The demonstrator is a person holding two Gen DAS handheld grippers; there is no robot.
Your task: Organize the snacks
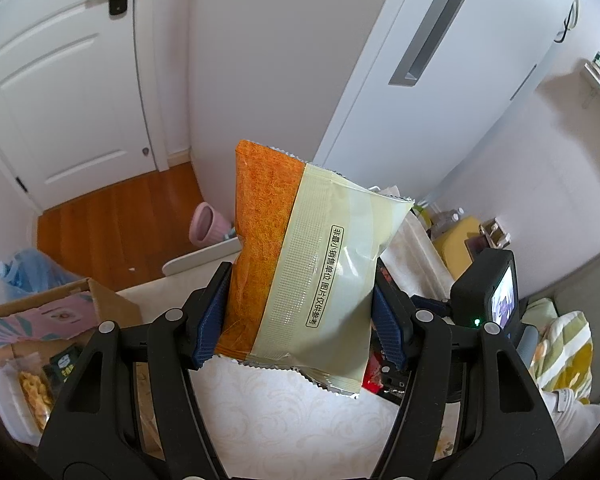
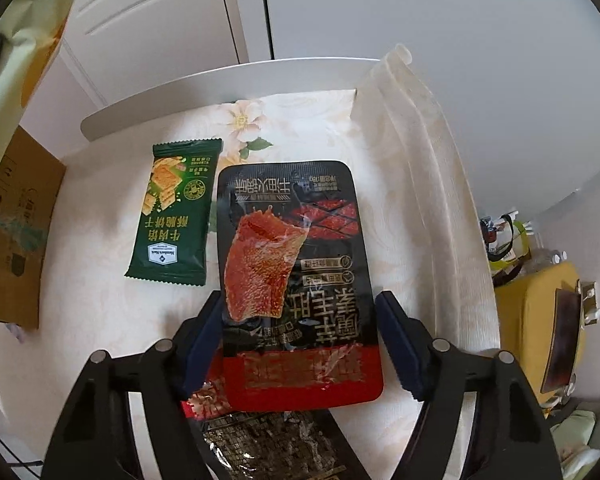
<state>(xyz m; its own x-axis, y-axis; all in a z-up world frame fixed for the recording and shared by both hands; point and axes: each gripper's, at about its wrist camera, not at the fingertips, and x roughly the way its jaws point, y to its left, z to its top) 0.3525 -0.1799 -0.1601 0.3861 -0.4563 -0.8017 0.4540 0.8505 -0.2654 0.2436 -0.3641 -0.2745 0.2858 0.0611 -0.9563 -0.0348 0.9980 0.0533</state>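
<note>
White table (image 2: 100, 280) with floral cloth; door (image 1: 60, 80) at eleven o'clock. Left gripper (image 1: 300, 316) grips an orange-cream snack packet (image 1: 312, 272); right gripper (image 2: 300, 340) released around a black-red jerky pouch (image 2: 296, 272).

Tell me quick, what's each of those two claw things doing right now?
Left gripper: shut on the orange and cream snack packet.
Right gripper: open, jaws either side of the black and red jerky packet.

Glossy plastic film wraps the orange-and-cream snack packet (image 1: 300, 264); the black-and-red pouch (image 2: 296, 280) looks shiny; lower left, a matt cardboard box (image 1: 100, 304).
</note>
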